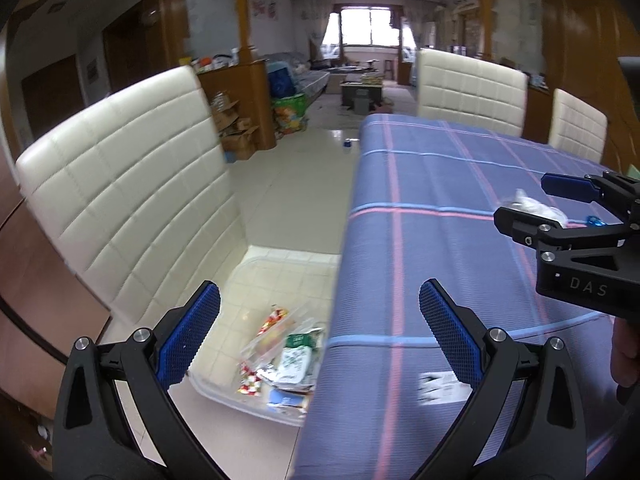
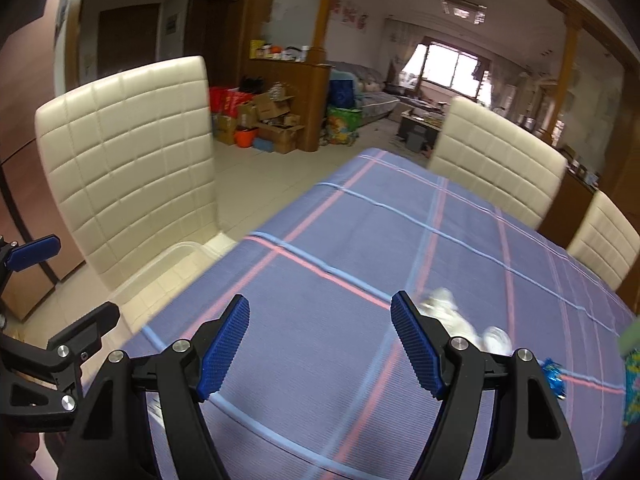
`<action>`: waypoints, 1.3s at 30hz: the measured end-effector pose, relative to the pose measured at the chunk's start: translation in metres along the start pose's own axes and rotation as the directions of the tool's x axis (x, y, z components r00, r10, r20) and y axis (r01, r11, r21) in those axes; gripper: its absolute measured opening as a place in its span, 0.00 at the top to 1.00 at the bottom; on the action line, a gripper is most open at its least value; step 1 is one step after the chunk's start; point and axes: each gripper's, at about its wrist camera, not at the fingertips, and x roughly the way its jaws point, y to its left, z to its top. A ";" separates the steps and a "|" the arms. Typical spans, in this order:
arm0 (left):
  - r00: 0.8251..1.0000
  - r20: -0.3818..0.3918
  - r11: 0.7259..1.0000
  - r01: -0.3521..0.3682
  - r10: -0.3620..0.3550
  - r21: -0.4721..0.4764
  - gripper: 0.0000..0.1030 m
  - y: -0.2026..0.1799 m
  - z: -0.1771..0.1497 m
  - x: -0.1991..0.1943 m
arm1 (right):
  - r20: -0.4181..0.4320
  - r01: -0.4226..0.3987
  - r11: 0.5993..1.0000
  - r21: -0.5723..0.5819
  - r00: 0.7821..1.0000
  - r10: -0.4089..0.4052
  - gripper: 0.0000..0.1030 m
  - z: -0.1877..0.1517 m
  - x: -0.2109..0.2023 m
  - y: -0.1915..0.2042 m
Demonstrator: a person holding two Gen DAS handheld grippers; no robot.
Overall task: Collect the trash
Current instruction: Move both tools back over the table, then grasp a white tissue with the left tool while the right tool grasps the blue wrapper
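Observation:
My left gripper (image 1: 320,336) is open and holds nothing; it hovers over the table's left edge. Below it a clear plastic bin (image 1: 256,268) on a chair seat holds several wrappers (image 1: 288,360). A white printed wrapper (image 1: 440,388) lies on the cloth by the left gripper's right finger. My right gripper (image 2: 320,340) is open too, above the purple plaid tablecloth (image 2: 360,240). A crumpled white tissue (image 2: 444,304) lies just right of its right finger, a blue foil wrapper (image 2: 554,376) farther right. From the left wrist, the right gripper (image 1: 528,200) is in front of the tissue (image 1: 536,204).
A cream quilted chair (image 1: 120,184) stands at the table's left side with the bin on its seat. Two more cream chairs (image 2: 496,160) stand at the far side. A green object (image 2: 632,340) shows at the right edge. Boxes and bags (image 2: 272,120) crowd the floor beyond.

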 end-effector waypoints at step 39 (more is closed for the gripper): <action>0.970 -0.122 0.918 0.237 -0.208 0.317 0.04 -0.272 0.068 0.099 | -0.194 0.254 0.908 0.334 0.961 -0.197 0.39 -0.106 0.030 -0.253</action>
